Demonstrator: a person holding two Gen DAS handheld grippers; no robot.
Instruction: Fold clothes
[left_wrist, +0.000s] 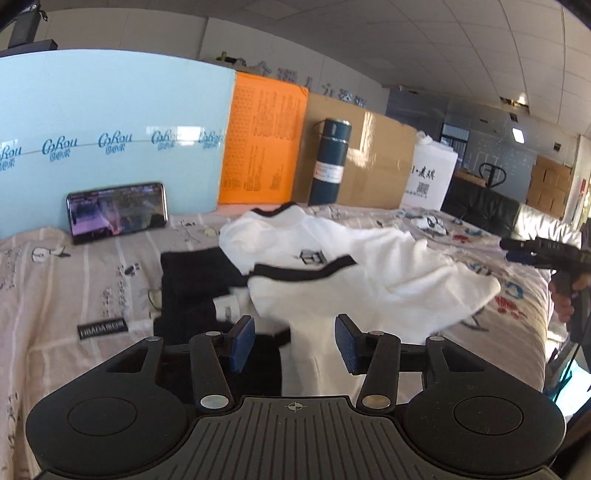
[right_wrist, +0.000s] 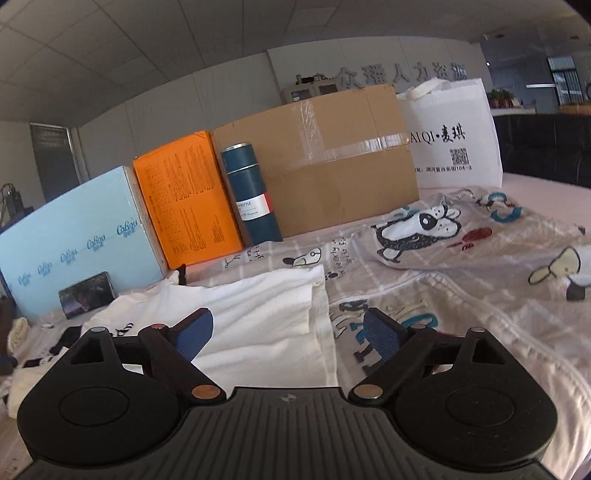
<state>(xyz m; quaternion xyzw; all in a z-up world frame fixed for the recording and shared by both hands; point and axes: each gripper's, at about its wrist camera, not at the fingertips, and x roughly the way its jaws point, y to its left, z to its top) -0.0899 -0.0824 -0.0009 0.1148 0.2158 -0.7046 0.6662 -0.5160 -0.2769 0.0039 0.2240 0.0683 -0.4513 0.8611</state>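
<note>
White shirt (left_wrist: 369, 266): black-trimmed collar and cuff, small dark chest print. Lies rumpled on the bed (left_wrist: 74, 280), partly over a black garment (left_wrist: 192, 280); collar toward the far edge, body running toward the near edge. Whether a fold is in progress or the shirt was simply dropped cannot be told from how it lies.

Left gripper (left_wrist: 291, 341): jaws apart, nothing clamped; a strip of the shirt's white cloth passes between them. The shirt lies straight ahead and slightly right, so this hand is judged the nearer one.

Right gripper (right_wrist: 288, 332): jaws apart, empty, low over the shirt's right-hand edge (right_wrist: 266, 314), which here looks doubled into flat layers. The shirt spreads ahead and to the left of these jaws; patterned bedding lies to their right.

Along the far edge of the bed, left to right: phone (left_wrist: 116, 212) propped against a pale blue box (left_wrist: 110, 110), orange box (left_wrist: 264, 144), dark flask (left_wrist: 330, 162), cardboard box (right_wrist: 325, 158), white bag (right_wrist: 454, 136). All boxes shut; bag contents not visible.
</note>
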